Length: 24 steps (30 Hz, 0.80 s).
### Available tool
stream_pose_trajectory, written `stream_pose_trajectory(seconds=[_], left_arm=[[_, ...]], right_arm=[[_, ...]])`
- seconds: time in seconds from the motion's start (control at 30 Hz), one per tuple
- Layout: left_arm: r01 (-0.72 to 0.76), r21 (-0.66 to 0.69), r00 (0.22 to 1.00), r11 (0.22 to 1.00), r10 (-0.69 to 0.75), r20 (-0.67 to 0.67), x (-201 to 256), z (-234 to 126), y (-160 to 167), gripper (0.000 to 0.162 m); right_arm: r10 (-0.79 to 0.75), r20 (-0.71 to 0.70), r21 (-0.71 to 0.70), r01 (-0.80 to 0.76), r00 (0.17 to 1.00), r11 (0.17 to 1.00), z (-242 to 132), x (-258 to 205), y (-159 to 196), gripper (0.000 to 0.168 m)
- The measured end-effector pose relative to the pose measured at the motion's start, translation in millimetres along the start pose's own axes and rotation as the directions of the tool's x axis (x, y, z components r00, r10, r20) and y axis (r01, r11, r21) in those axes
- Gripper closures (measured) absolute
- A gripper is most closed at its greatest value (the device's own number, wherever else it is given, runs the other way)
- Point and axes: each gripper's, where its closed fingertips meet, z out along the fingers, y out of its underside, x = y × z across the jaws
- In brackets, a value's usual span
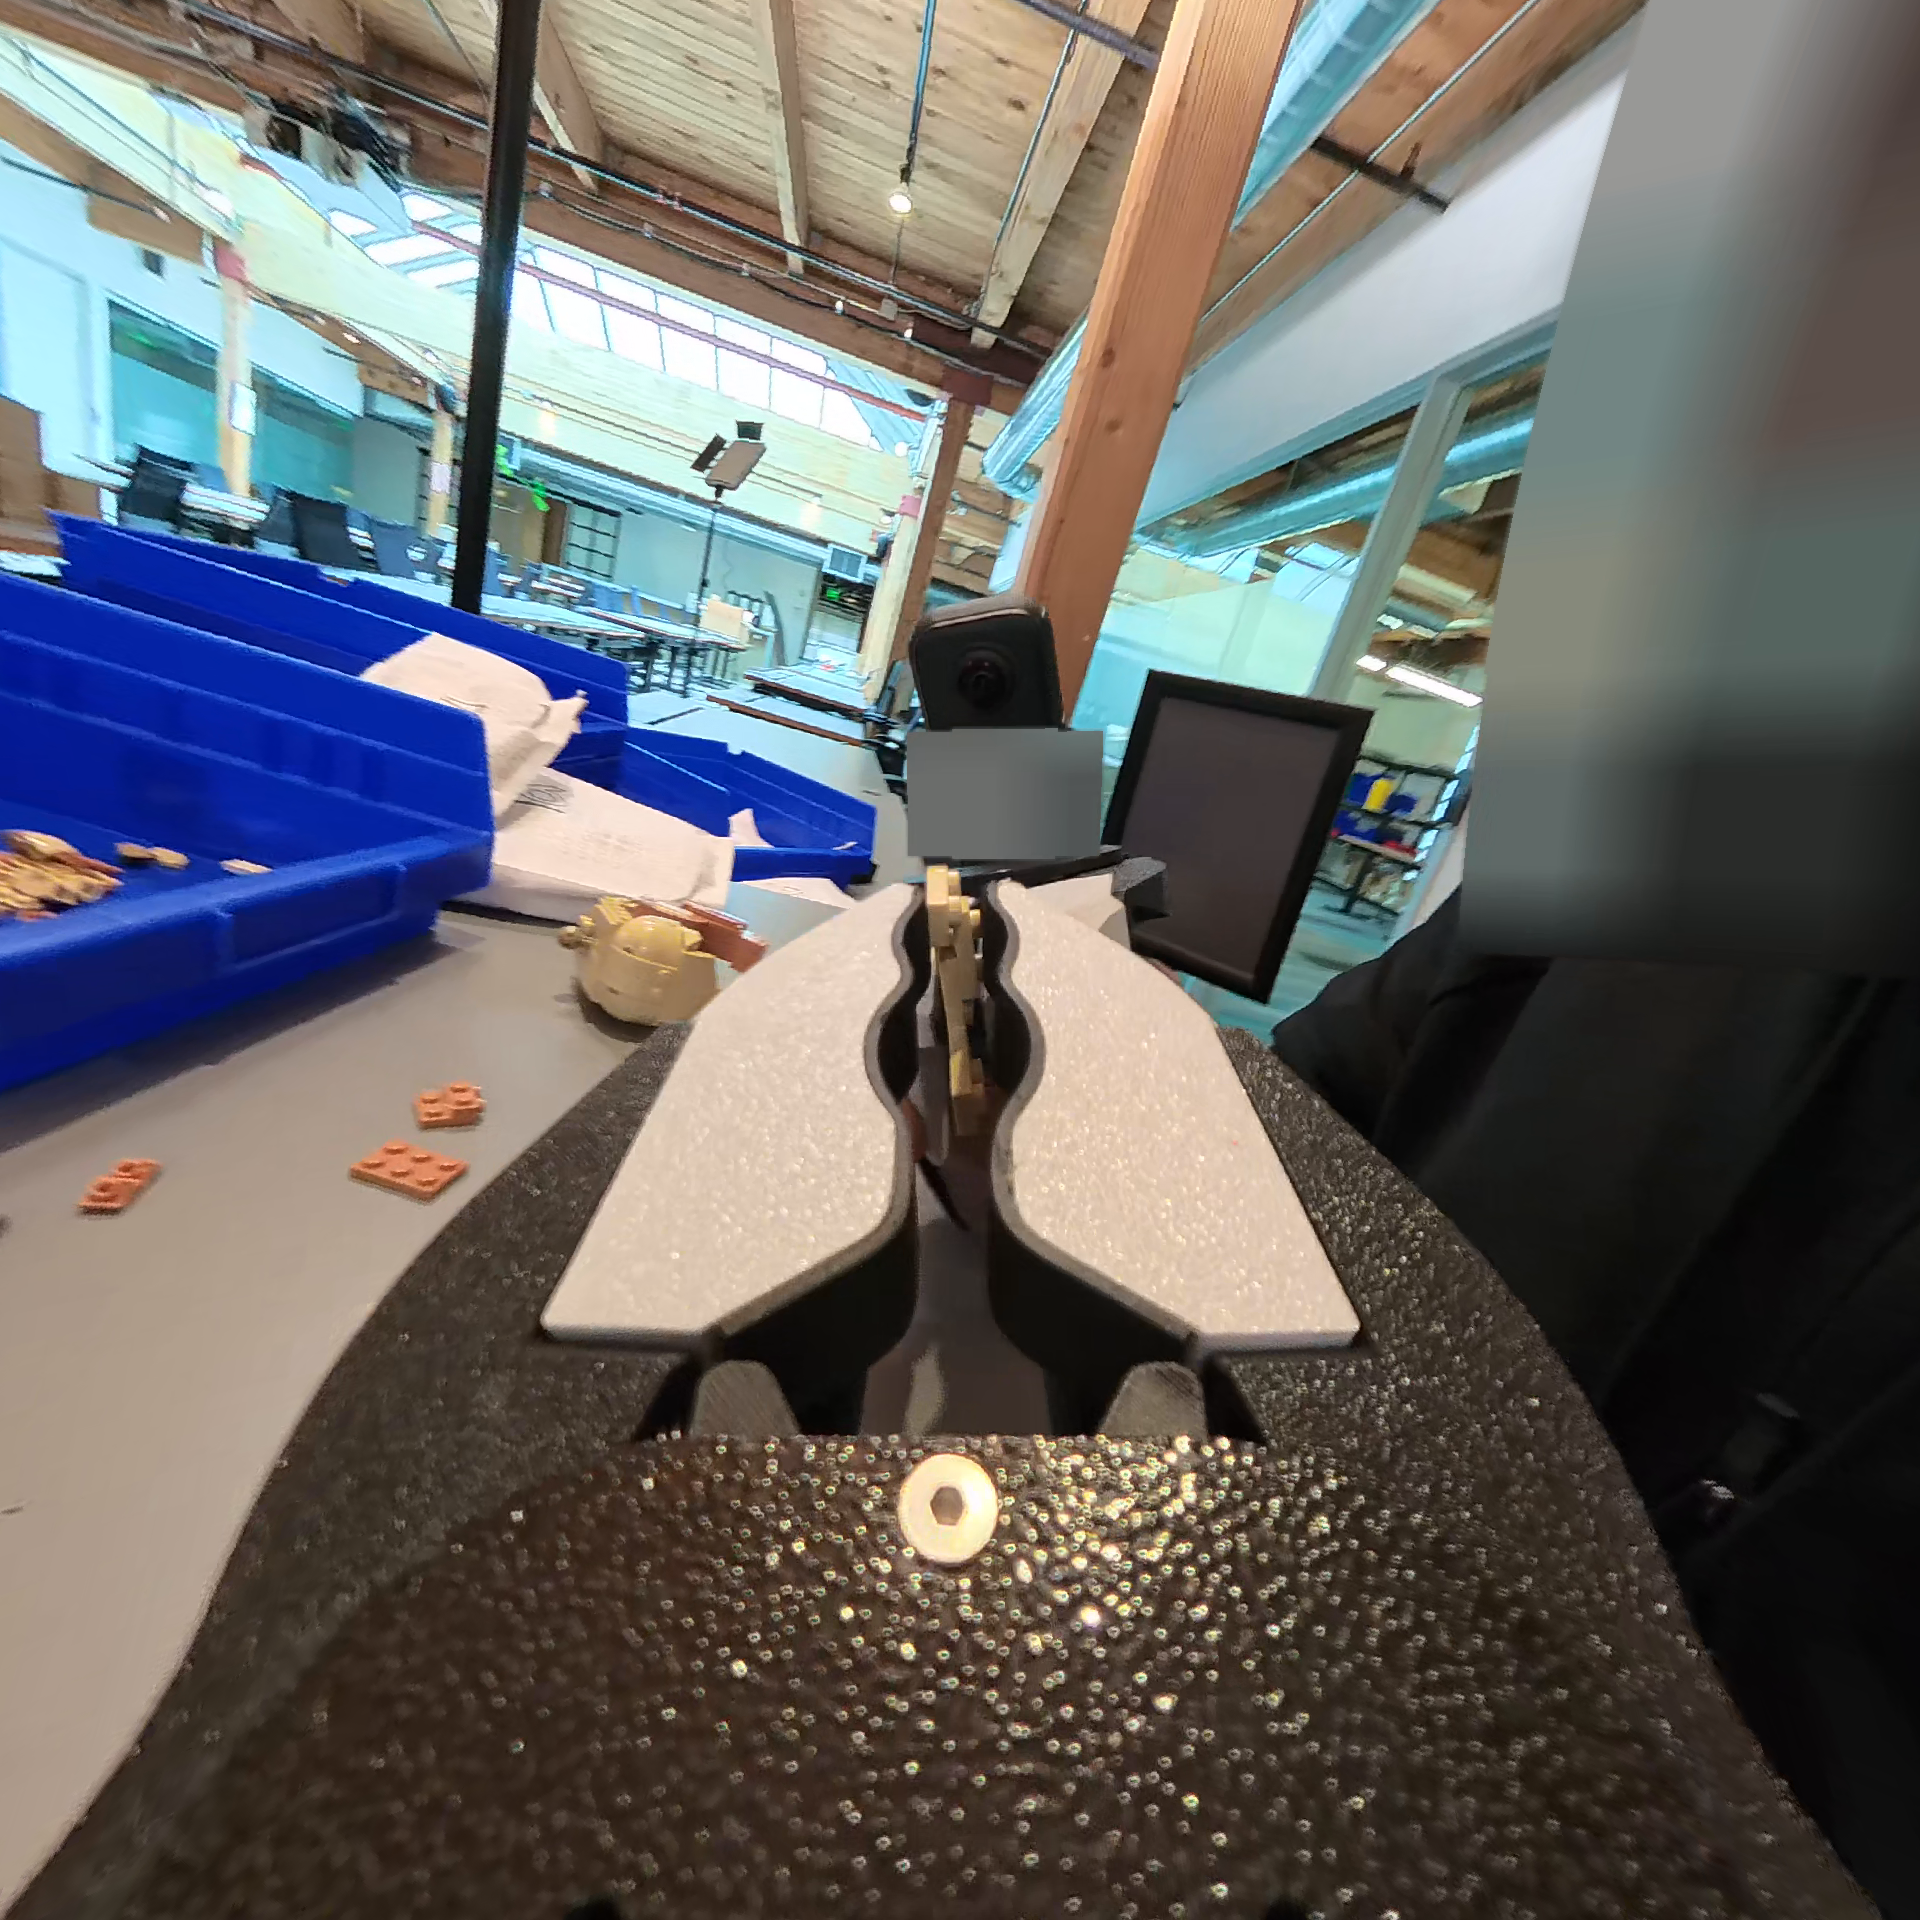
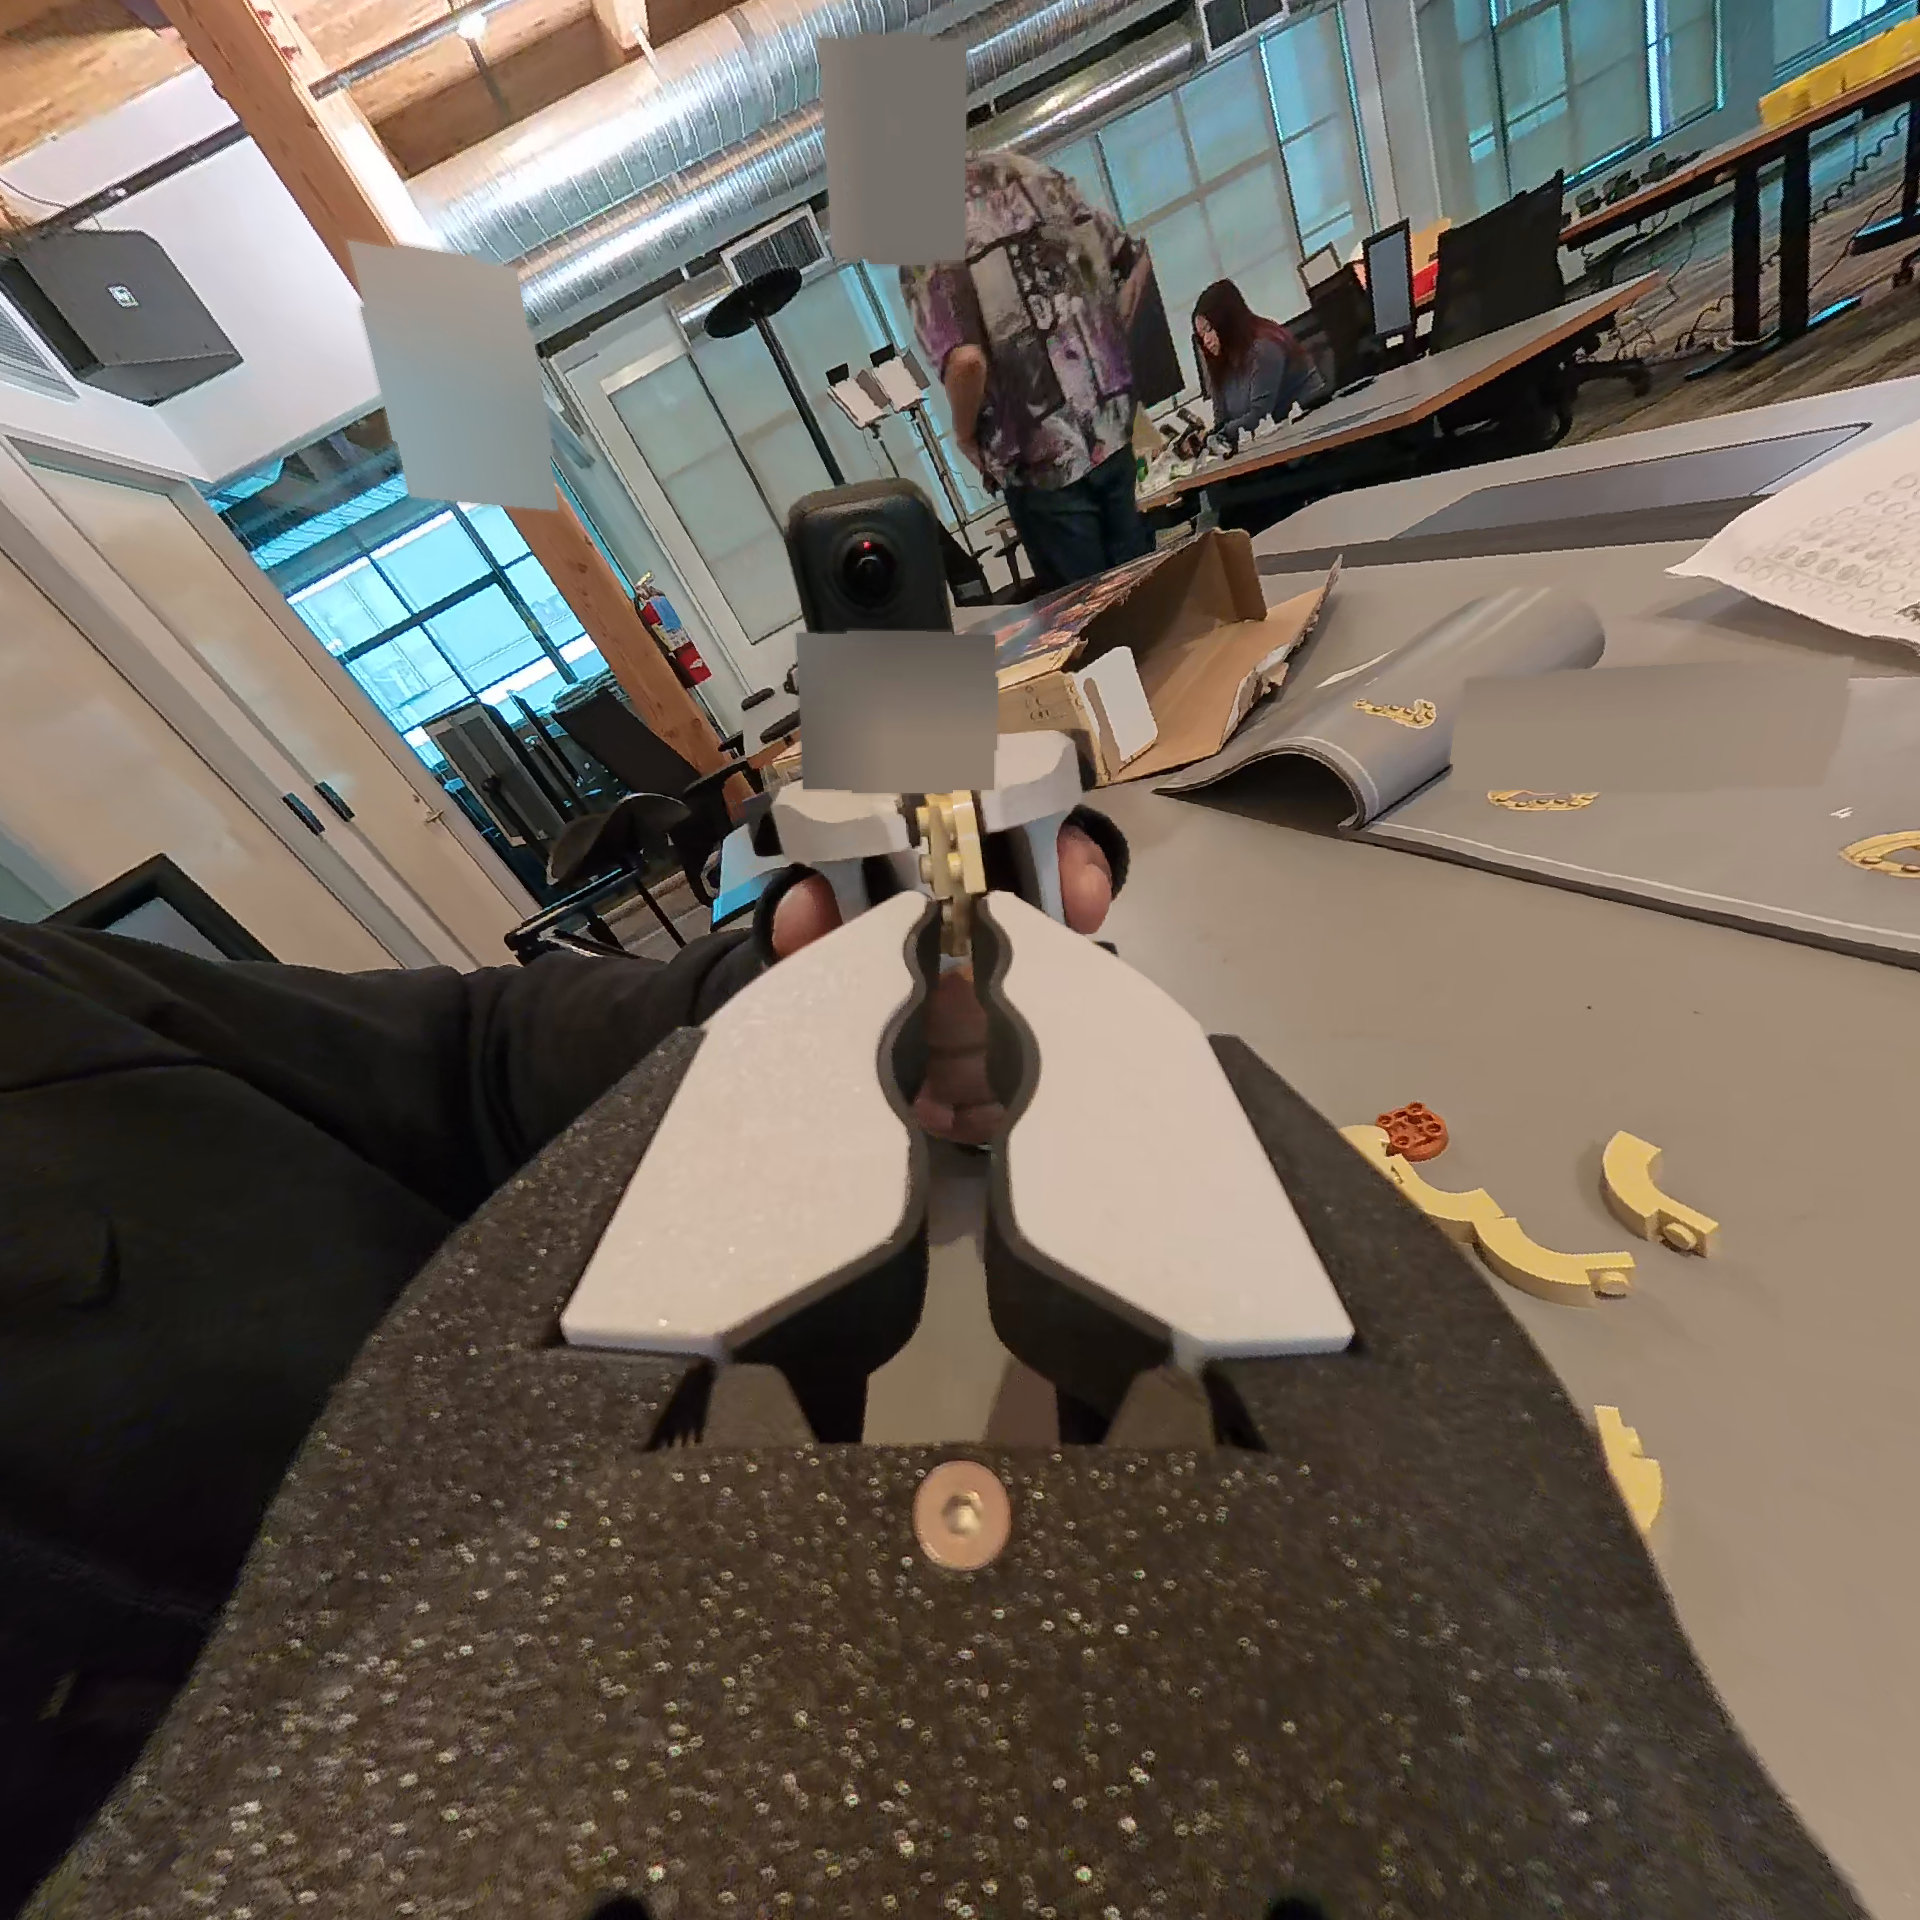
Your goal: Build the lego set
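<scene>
My left gripper (image 1: 958,914) is shut on a small tan Lego assembly (image 1: 954,997) with a dark brown part low between its fingers. My right gripper (image 2: 951,920) faces it head-on and is shut on the same tan assembly (image 2: 951,857), with a brown piece (image 2: 956,1081) between its fingers. The two grippers meet tip to tip above the grey table (image 1: 260,1299). In the right wrist view the left gripper (image 2: 1029,795) and the hand holding it show just beyond the assembly. A tan domed Lego build (image 1: 644,961) lies on the table.
Blue bins (image 1: 260,831) with small gold pieces and white paper bags (image 1: 613,831) stand left. Three orange-brown plates (image 1: 410,1169) lie loose. Tan arch pieces (image 2: 1538,1252), a brown round piece (image 2: 1411,1130), an open instruction booklet (image 2: 1558,831), a torn cardboard box (image 2: 1184,644) and a black framed screen (image 1: 1236,821) are nearby. Less than 4 cm separates the two grippers' tips. Both grippers' tips are roughly 25 centimetres from the tan domed Lego build (image 1: 644,961).
</scene>
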Motion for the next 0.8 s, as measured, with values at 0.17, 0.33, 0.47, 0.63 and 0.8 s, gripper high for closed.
stream_pose_trajectory(seconds=[0.17, 0.33, 0.47, 0.63, 0.8], left_arm=[[0.045, 0.013, 0.998, 0.999, -0.044, -0.032, 2.5, 0.0, -0.9, 0.154], [0.088, 0.069, 0.995, 0.994, -0.084, -0.049, 1.7, -3.1, -8.9, 0.156], [0.065, 0.06, 0.997, 0.996, -0.063, -0.038, 0.8, -4.8, -9.5, 0.157], [0.041, 0.057, 0.999, 0.998, -0.04, -0.023, 0.0, -7.7, -13.3, 0.157], [-0.039, 0.003, 0.999, 0.999, 0.039, 0.017, -1.5, -9.6, -11.7, 0.157]], right_arm=[[-0.033, -0.012, -0.004, 0.033, 0.999, 0.999, 0.0, -0.8, 0.0, 0.163], [-0.046, -0.021, -0.015, 0.045, 0.999, 0.999, 0.7, -0.7, 2.9, 0.163], [-0.054, -0.024, -0.019, 0.054, 0.998, 0.998, 0.4, -0.7, 3.1, 0.163], [-0.084, -0.044, -0.022, 0.083, 0.995, 0.996, -0.8, 0.6, 2.6, 0.163], [-0.102, -0.059, -0.028, 0.1, 0.993, 0.995, -2.8, 2.7, 2.1, 0.163]])
